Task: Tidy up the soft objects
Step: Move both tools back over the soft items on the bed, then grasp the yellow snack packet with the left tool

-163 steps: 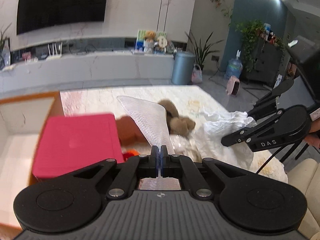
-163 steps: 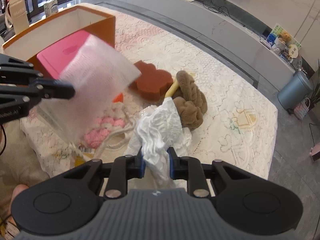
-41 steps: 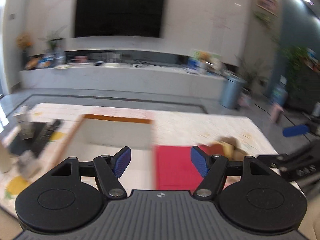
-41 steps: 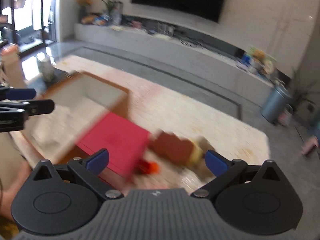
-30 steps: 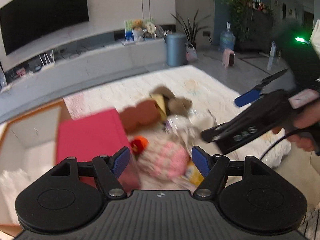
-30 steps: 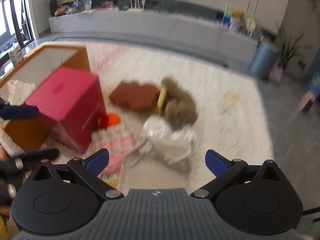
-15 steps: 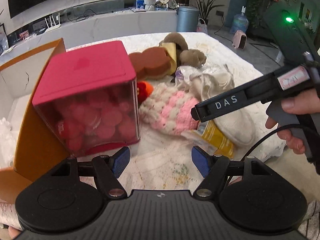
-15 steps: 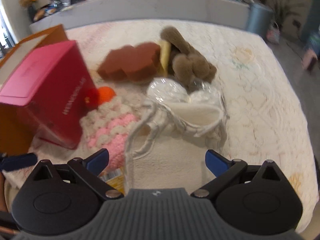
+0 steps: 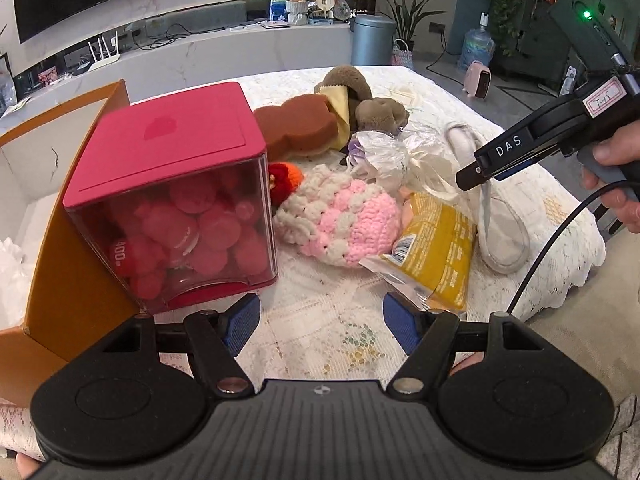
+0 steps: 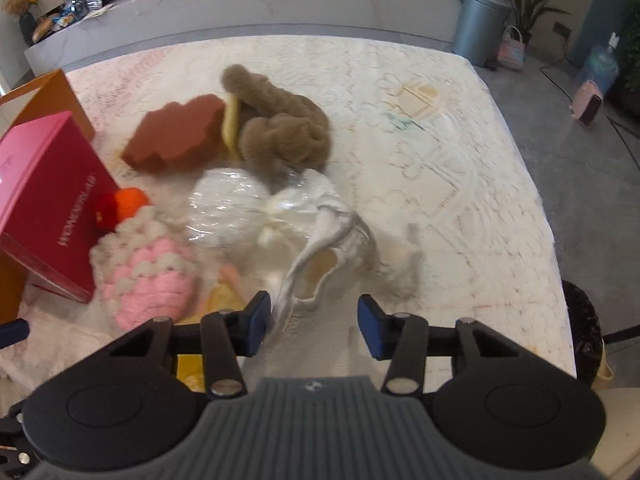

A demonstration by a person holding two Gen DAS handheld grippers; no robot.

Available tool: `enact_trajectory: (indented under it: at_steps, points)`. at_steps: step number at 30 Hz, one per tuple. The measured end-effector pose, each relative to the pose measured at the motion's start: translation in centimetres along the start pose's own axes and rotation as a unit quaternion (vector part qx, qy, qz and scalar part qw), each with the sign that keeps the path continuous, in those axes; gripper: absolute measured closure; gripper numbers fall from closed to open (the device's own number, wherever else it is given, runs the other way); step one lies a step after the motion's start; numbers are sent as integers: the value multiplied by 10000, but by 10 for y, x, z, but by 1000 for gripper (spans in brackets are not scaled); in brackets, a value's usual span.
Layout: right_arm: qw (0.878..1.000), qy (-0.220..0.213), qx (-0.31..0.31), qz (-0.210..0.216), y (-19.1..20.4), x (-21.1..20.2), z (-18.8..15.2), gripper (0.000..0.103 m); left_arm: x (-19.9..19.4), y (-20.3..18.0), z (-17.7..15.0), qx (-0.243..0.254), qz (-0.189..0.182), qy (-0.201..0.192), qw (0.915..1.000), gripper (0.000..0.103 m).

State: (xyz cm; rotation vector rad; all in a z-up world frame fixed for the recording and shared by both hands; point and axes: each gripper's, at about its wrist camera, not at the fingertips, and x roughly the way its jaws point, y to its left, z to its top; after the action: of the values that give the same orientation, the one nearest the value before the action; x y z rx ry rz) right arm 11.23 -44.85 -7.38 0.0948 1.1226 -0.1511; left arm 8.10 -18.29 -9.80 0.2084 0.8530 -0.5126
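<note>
A heap of soft things lies on the lace-covered table: a pink and white crochet piece (image 9: pixel 340 220) (image 10: pixel 148 280), a brown plush (image 9: pixel 360 96) (image 10: pixel 280 128), a brown sponge (image 9: pixel 296 128) (image 10: pixel 176 136), a clear plastic bundle (image 9: pixel 388 152) (image 10: pixel 232 208), a cream cloth bag (image 10: pixel 328 248) and a yellow packet (image 9: pixel 436 248). My left gripper (image 9: pixel 320 320) is open and empty, near the table's front edge. My right gripper (image 10: pixel 312 322) is open, low over the cream bag, with its fabric between the fingers; it also shows in the left wrist view (image 9: pixel 520 148).
A pink-lidded clear box (image 9: pixel 172 200) (image 10: pixel 44 200) of pink balls stands left of the heap, against an orange open box (image 9: pixel 60 280) holding white crumpled wrap. A small red-orange toy (image 10: pixel 120 204) sits beside it. The far right of the table shows bare lace cloth (image 10: pixel 460 160).
Both grippers let go of the plastic bag and white wrap, swung to the orange box, then back to the heap. In the last half second the right gripper dropped lower over the cream bag.
</note>
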Motion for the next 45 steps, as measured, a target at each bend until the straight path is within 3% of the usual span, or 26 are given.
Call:
enact_trajectory:
  at_steps: [5, 8, 11, 14, 17, 20, 22, 26, 33, 39, 45]
  points:
    - [9989, 400, -113, 208, -2, 19, -7, 53, -5, -2, -1, -104, -92, -214, 9997, 20]
    - [9994, 316, -98, 42, -2, 22, -9, 41, -7, -5, 0, -75, -234, -247, 9994, 20]
    - [9996, 265, 3, 33, -7, 25, -10, 29, -4, -19, -2, 124, -34, -229, 9997, 20]
    - [9989, 310, 206, 298, -17, 28, -11, 34, -6, -39, -8, 557, -39, -556, 9969, 20]
    - [9964, 429, 380, 629, -25, 27, -10, 41, 2, -57, -15, 1182, -634, -824, 9875, 20]
    - [9957, 450, 401, 700, -26, 27, -11, 41, 15, -73, -15, 1578, -374, -967, 9820, 20]
    - [9953, 459, 440, 736, -27, 27, -11, 41, 28, -81, -10, 1739, -320, -818, 9808, 15]
    - [9938, 505, 560, 822, -31, 30, -12, 38, 44, -85, -4, 1847, -85, -788, 9796, 14]
    - [9922, 536, 599, 950, -35, 31, -13, 37, 61, -67, 5, 1336, -636, -646, 9869, 14]
    - [9913, 572, 582, 1032, -36, 31, -12, 33, 55, -68, -12, 1620, -681, -817, 9810, 35]
    - [9940, 676, 230, 835, -26, 30, -13, 33, 36, -52, -26, 1638, -782, -696, 9809, 38]
